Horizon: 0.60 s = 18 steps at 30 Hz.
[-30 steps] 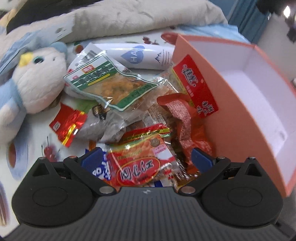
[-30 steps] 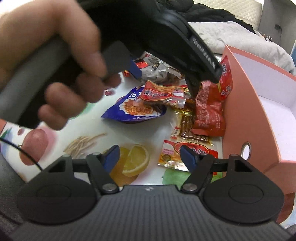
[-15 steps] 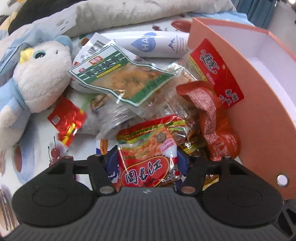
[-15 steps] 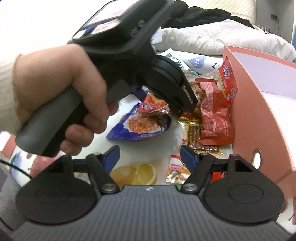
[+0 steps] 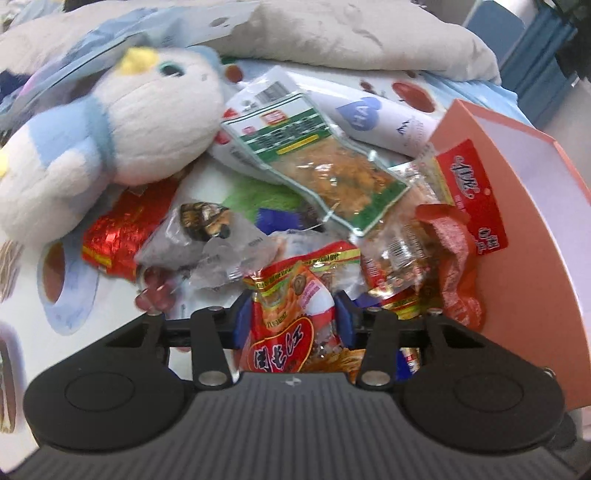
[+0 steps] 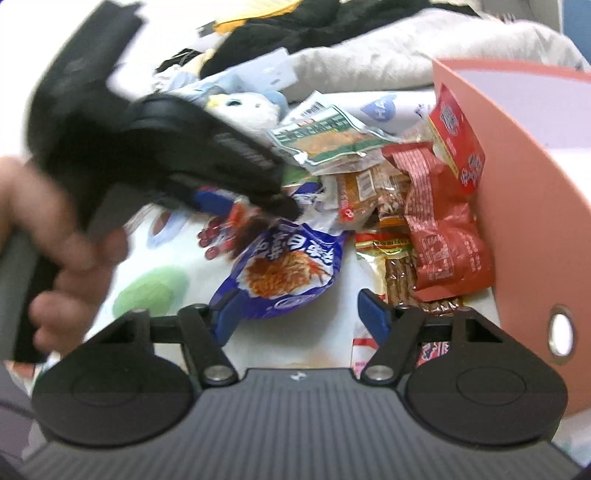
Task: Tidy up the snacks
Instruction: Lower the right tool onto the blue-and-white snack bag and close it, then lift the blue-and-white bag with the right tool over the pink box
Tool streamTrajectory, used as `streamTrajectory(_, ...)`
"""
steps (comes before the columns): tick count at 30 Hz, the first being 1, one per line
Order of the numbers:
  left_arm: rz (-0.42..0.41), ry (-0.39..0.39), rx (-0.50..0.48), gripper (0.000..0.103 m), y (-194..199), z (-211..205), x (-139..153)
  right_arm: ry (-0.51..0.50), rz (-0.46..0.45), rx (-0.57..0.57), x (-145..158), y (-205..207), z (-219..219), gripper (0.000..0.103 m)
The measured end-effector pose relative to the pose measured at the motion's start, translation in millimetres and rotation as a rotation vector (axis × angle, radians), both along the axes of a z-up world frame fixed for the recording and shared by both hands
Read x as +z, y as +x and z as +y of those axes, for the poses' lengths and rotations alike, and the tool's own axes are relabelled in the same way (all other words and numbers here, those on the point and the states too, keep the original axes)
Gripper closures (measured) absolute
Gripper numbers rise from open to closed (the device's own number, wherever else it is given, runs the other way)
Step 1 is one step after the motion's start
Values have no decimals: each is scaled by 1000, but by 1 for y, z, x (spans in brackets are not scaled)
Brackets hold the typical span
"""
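Observation:
A pile of snack packets lies on a fruit-print cloth beside a pink box [image 5: 532, 236]. My left gripper [image 5: 293, 317] is shut on a red-orange snack packet [image 5: 291, 325] and holds it lifted over the pile. The left gripper also shows in the right wrist view [image 6: 243, 206], blurred, with the packet hanging from it. My right gripper [image 6: 299, 317] is open and empty, low over a blue snack bag [image 6: 284, 273]. A green-bordered packet [image 5: 317, 162] and a red packet [image 5: 472, 188] lie near the box wall. A dark red packet [image 6: 443, 225] lies against the box.
A white and blue plush toy [image 5: 118, 125] lies at the left of the pile. A white tube [image 5: 384, 122] lies behind the packets. A grey blanket [image 5: 332, 33] is bunched at the back. The pink box [image 6: 532, 206] stands open at the right.
My left gripper shut on the red-orange packet, lifted it and swung left. My right gripper moved forward toward the blue bag and stayed open.

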<state>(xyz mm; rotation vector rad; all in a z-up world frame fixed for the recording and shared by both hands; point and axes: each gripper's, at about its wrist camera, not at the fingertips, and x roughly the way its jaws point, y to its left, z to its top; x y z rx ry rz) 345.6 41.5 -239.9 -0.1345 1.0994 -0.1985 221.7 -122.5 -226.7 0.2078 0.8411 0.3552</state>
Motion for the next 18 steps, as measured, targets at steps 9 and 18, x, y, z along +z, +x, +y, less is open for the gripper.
streamTrajectory(9,-9,-25,44,56,-18,13,5,27,62,-10,-11,25,10,79)
streamTrajectory(18,-23,-22,102,56,-56,18,22,-9,82,35,-2,-4,-6,88)
